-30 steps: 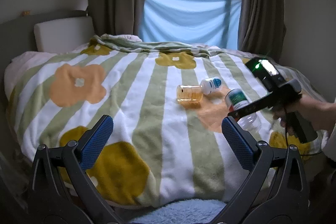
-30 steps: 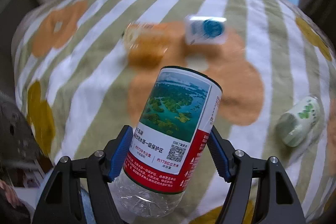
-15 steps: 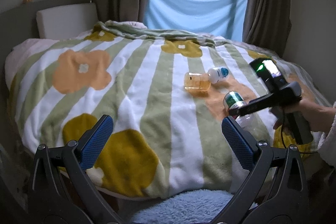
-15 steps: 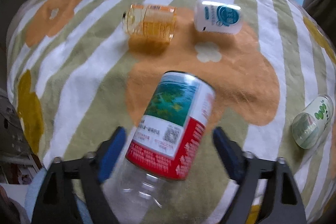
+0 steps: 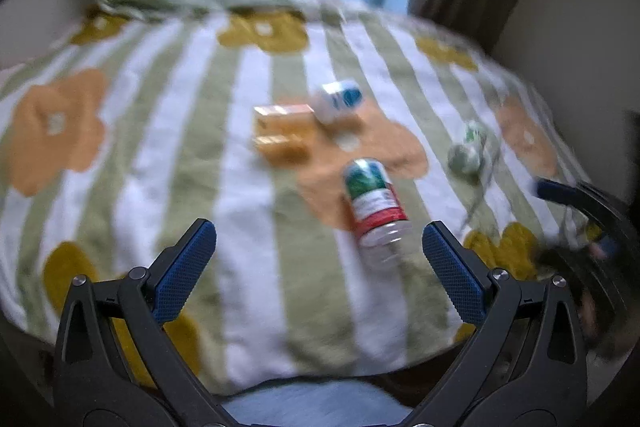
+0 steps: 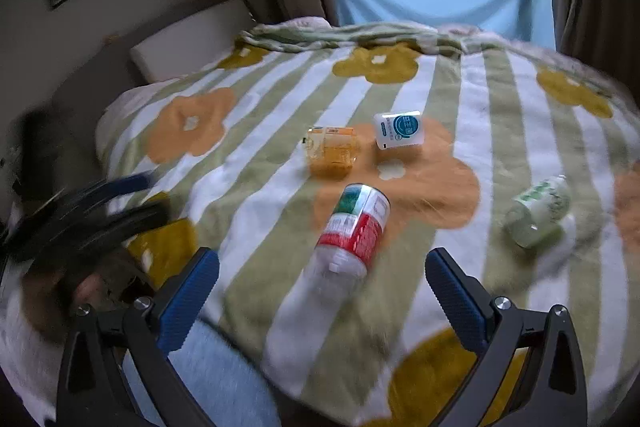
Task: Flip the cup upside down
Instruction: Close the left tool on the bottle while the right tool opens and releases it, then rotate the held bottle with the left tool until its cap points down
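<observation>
1. Cup [image 5: 375, 205], clear plastic with a red, white and green label, seen from the left wrist: lying on its side on the bed's striped floral blanket [image 5: 248, 187], between and beyond the blue pads of the left hand-held gripper [image 5: 319, 269], jaws spread wide, clamped on nothing. Farther back, an amber jar [image 5: 282, 137] and a white bottle [image 5: 338, 99] just beside each other; a green-and-white bottle [image 5: 466, 151] well off to the right. Blurred view; right hand-held gripper [image 5: 576, 195] at the right edge, state unclear there.

2. From the right wrist: same cup [image 6: 352, 231] on its side, touched by neither blue pad of the right hand-held gripper [image 6: 322, 293], jaws wide apart and empty. Amber jar [image 6: 332, 149], white bottle [image 6: 400, 129], green-and-white bottle [image 6: 538, 211] beyond. Blurred left hand-held gripper [image 6: 100, 203] at left.
</observation>
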